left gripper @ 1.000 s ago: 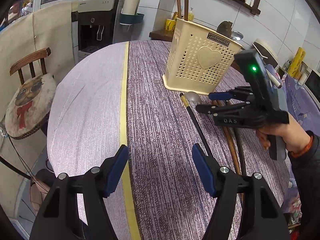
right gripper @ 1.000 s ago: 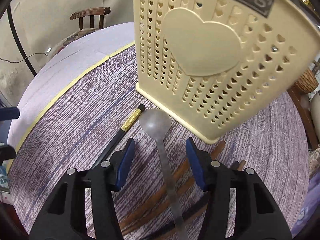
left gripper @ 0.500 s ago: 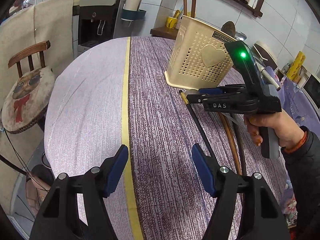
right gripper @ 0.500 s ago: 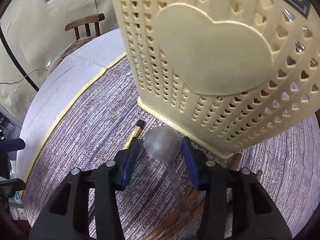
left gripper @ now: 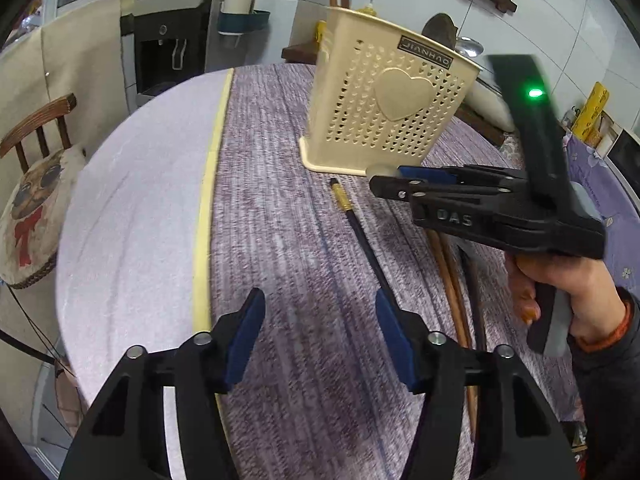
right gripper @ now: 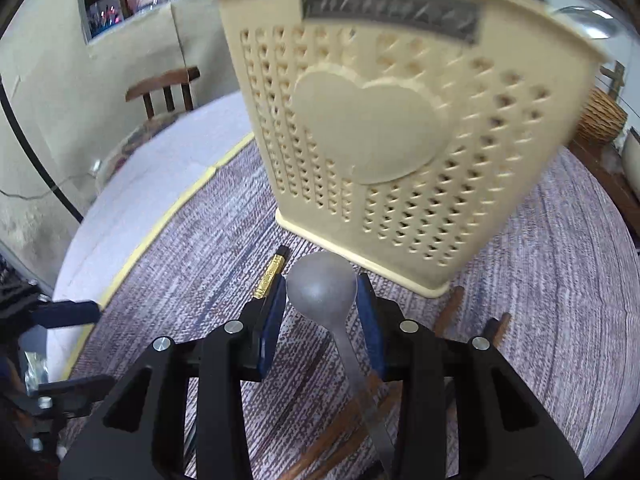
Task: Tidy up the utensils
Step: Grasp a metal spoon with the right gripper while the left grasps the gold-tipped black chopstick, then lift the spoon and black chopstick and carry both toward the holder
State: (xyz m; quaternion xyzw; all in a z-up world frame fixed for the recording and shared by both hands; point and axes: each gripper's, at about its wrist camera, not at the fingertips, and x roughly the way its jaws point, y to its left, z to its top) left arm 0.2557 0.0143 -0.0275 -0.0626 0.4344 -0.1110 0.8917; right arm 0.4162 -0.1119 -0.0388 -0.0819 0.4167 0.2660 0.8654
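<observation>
Round worktop under a purple cloth, kitchen shelf and water dispenser behind. Beige holder standing upright on it, well beyond the yellow tape.

Right claw clenched on the spoon, pads on both sides of the bowl, handle running back under the claw. Looks lifted a little off the cloth, just in front of the holder's base.

Left claw empty and closing, only cloth between the pads; black chopstick just beside its right pad.

Risks, as a judgement:
- Smooth round bowl held only at its edges: may turn or slip out during the lift.
- Long handle hanging behind: may catch the brown chopsticks or hit the holder rim.
- Light holder: may tip or slide if pushed.
</observation>
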